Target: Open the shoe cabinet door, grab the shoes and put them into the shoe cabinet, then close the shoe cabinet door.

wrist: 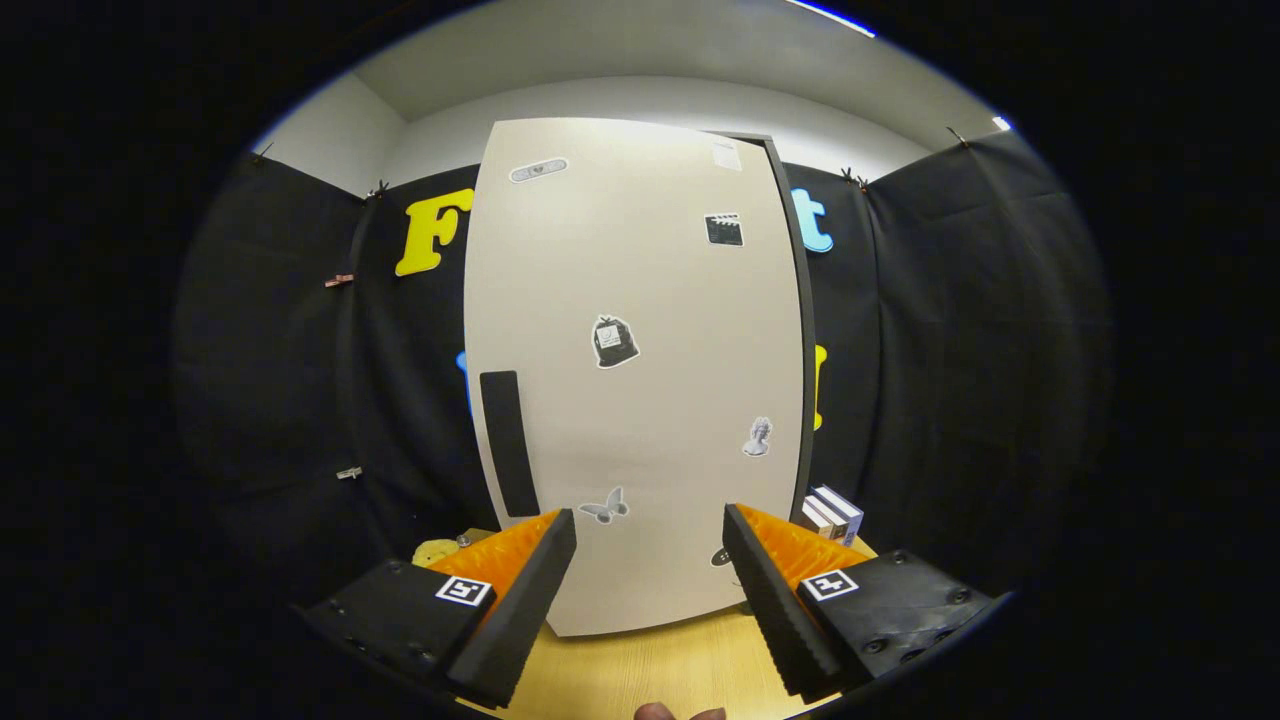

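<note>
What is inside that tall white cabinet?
That cannot be seen: the cabinet door is shut and covers the inside. Only its front shows, with stickers and a dark handle. The gripper hangs before it, jaws open, holding nothing.

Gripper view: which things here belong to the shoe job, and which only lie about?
For the job: cabinet door, shut; its dark handle; gripper, open, fingers apart before the door.
Lying about: small boxes, yellow object, stickers.
</note>
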Demonstrator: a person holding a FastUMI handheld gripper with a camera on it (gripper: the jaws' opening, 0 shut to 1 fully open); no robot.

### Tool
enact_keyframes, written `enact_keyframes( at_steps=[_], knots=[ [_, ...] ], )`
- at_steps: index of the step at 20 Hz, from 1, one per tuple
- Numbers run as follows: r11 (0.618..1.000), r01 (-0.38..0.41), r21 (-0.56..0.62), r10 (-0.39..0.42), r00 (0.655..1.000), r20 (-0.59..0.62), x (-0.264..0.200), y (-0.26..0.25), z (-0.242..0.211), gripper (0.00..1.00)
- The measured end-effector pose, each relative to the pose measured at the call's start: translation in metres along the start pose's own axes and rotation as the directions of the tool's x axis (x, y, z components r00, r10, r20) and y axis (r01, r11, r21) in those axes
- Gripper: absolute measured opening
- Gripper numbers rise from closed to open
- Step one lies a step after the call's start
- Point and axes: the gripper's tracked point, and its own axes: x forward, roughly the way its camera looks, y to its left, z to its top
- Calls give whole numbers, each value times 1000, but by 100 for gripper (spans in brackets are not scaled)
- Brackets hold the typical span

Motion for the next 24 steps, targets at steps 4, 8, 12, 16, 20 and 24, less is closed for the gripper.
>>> enact_keyframes(
  at_steps=[4,8,12,16,20,24],
  knots=[
    [1000,3,-2,-3,1000,2,2,-2,0,96],
    [1000,4,-3,-4,1000,6,2,-3,1,96],
    [1000,2,-9,-2,1000,7,0,-2,-1,96],
    [1000,0,-10,0,1000,11,-1,-2,1,96],
    [1000,-1,-8,1,1000,10,-2,-2,0,96],
    [1000,1,-15,-1,1000,9,-1,-2,-1,96]
  ],
)
